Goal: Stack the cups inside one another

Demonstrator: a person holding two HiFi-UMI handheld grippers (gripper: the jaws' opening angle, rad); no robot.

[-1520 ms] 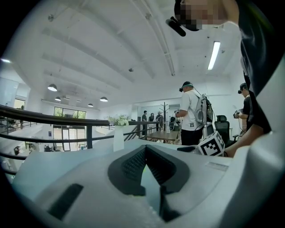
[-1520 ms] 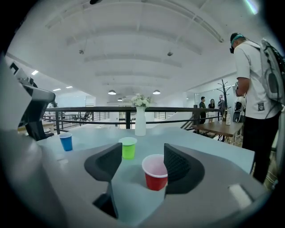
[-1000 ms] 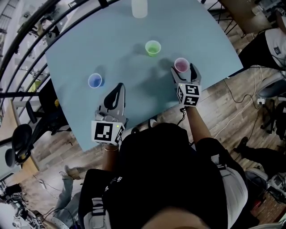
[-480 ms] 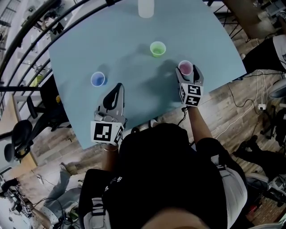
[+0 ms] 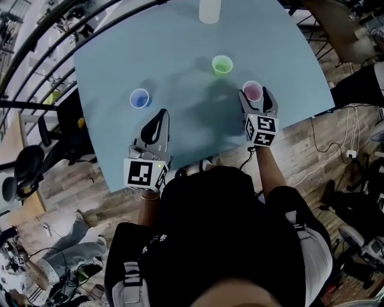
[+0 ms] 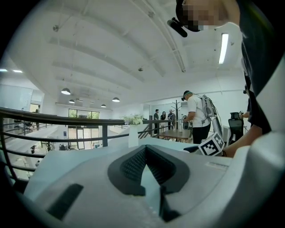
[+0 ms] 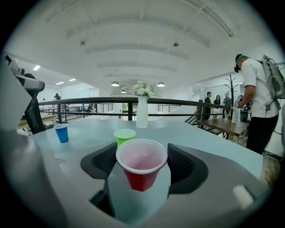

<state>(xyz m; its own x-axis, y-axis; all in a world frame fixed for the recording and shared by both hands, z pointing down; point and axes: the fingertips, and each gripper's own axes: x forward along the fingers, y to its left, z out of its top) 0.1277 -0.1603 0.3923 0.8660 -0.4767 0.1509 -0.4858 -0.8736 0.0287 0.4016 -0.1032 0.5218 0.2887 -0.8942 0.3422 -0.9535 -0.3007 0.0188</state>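
Three cups stand on a pale blue table (image 5: 150, 54): a blue cup (image 5: 139, 98) at the left, a green cup (image 5: 222, 65) in the middle and a red cup (image 5: 252, 91) at the right. My right gripper (image 5: 254, 94) is shut on the red cup (image 7: 141, 167). Its jaws have just been closing, and their pads now press on the cup's rim from both sides. Beyond it I see the green cup (image 7: 124, 136) and the blue cup (image 7: 62, 132). My left gripper (image 5: 159, 115) is shut and holds nothing, a little short of the blue cup.
A white vase (image 5: 209, 11) with flowers stands at the table's far edge. A black railing runs along the left side. Chairs and cables lie on the wooden floor around the table, and other people stand by a desk in the background (image 7: 258, 89).
The right gripper's fingers have drawn in against the red cup. The left gripper has kept its place. The head view has shifted a little.
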